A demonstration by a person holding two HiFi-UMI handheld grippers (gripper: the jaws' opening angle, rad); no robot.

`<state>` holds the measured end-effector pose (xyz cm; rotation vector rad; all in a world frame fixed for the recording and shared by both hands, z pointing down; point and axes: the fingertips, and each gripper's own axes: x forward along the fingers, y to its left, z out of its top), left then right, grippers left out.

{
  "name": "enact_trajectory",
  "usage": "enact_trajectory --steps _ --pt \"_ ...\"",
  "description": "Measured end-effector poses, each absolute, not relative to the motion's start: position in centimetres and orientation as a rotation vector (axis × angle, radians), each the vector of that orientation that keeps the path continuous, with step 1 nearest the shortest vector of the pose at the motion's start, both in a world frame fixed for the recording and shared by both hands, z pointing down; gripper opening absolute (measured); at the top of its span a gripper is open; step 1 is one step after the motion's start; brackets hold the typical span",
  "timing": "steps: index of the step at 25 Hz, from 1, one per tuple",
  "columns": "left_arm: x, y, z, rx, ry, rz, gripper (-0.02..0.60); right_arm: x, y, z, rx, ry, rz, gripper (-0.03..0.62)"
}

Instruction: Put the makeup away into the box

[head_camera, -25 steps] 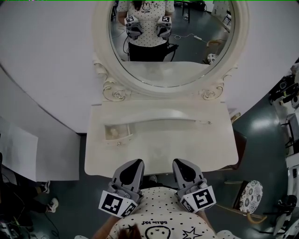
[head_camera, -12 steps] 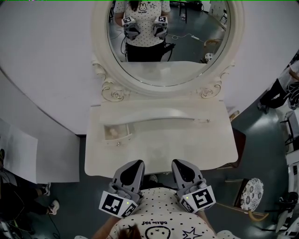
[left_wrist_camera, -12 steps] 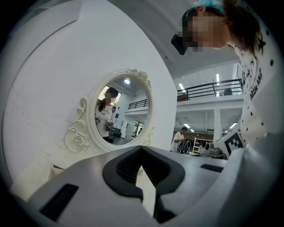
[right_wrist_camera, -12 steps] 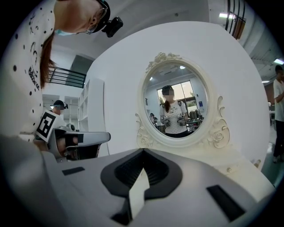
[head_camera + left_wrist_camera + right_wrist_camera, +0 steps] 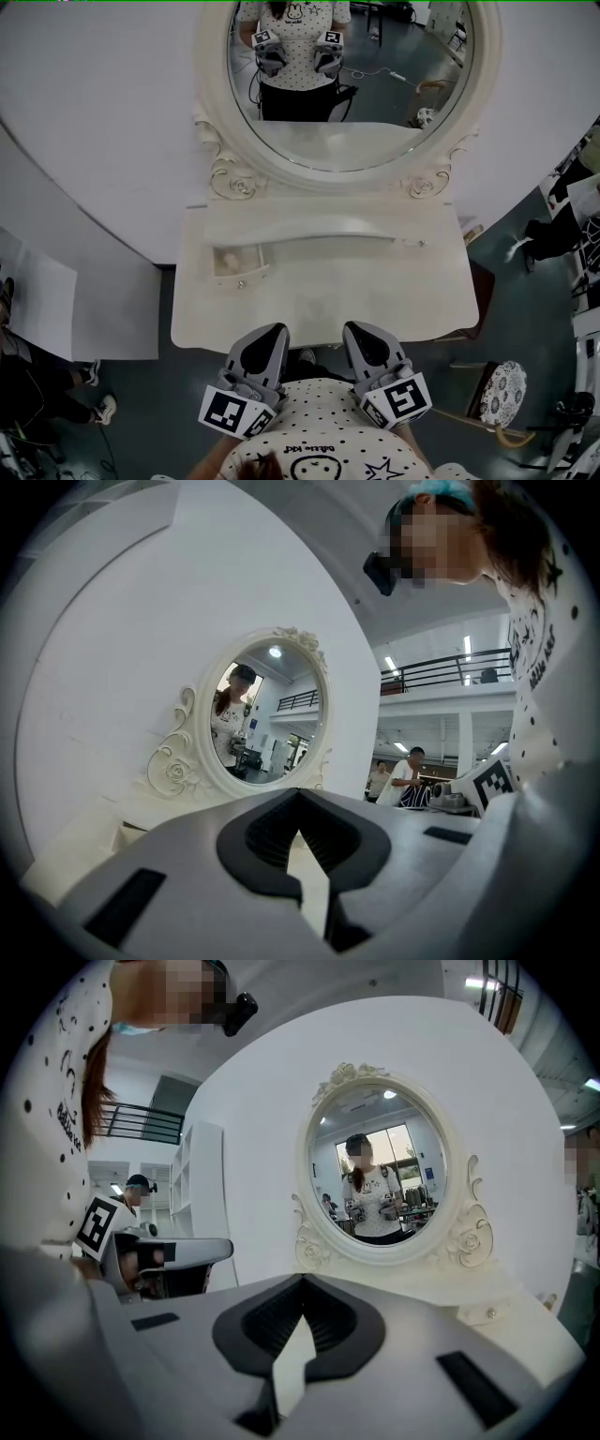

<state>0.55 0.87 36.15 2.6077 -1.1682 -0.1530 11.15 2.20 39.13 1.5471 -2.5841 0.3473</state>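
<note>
Both left gripper (image 5: 274, 328) and right gripper (image 5: 356, 327) closed, empty (matte grey); dresser (image 5: 375, 281) perhaps lacquered.

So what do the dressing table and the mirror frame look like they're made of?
Dressing table: probably painted wood or board, cream with a soft sheen. Its top is smooth and shows no grain.
Mirror frame: the same cream finish, with carved or moulded scrolls and roses, so wood or resin; I can't tell which.
</note>
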Motion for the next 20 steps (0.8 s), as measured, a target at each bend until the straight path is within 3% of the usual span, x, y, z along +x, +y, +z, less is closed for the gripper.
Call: enact_trajectory --steps 20 --pt "0.74 1.63 36.11 2.628 -1.163 -0.152 -0.005 11.03 2.81 39.24 1.544 -2.588 0.355 0.006"
